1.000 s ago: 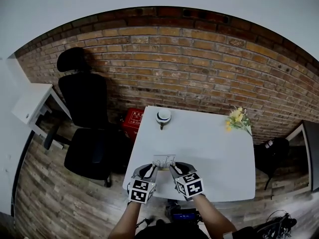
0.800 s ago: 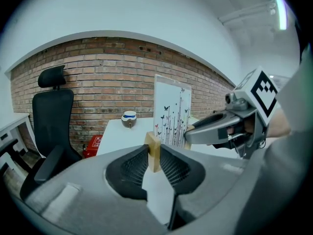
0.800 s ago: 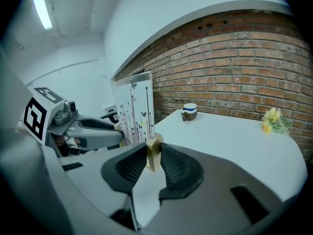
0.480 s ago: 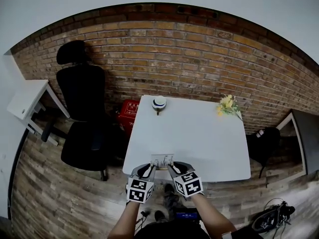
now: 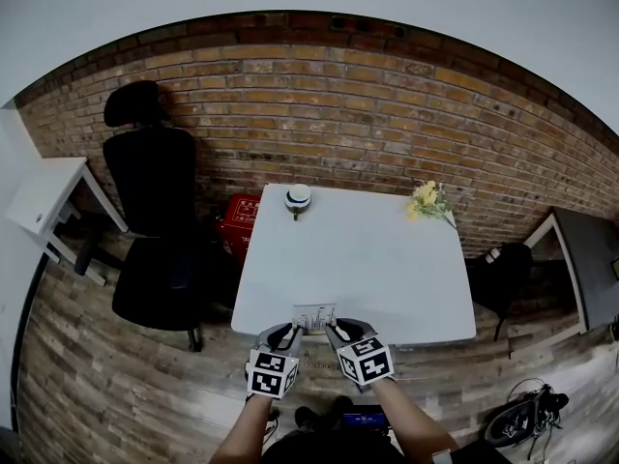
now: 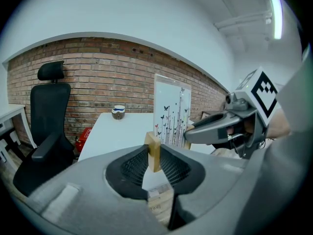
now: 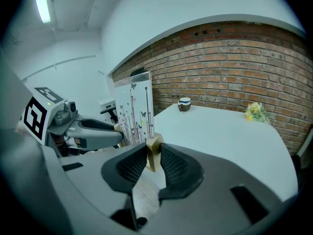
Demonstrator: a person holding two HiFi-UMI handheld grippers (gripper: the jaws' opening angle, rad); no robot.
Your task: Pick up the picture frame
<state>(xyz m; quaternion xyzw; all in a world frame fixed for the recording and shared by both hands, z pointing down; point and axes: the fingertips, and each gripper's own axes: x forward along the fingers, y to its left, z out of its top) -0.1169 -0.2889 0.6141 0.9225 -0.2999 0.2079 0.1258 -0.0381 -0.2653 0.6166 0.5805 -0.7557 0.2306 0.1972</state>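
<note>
The picture frame (image 5: 315, 317), a clear panel printed with thin stems and butterflies on wooden end blocks, is held upright between both grippers over the near edge of the white table (image 5: 368, 269). My left gripper (image 5: 290, 333) is shut on the frame's left wooden block (image 6: 153, 151). My right gripper (image 5: 334, 331) is shut on the right wooden block (image 7: 153, 152). In the left gripper view the panel (image 6: 171, 114) stands just beyond the left gripper (image 6: 154, 156), with the right gripper (image 6: 215, 129) across from it. In the right gripper view the panel (image 7: 135, 112) rises beyond the right gripper (image 7: 152, 158).
A small cup (image 5: 297, 198) and yellow flowers (image 5: 426, 199) sit at the table's far edge by the brick wall. A black office chair (image 5: 155, 220) and a red box (image 5: 237, 222) stand left of the table. A black bag (image 5: 498, 274) lies on the floor to the right.
Both grippers, with the frame held between them, have drawn back toward the table's near edge. The table and wall now appear farther away.
</note>
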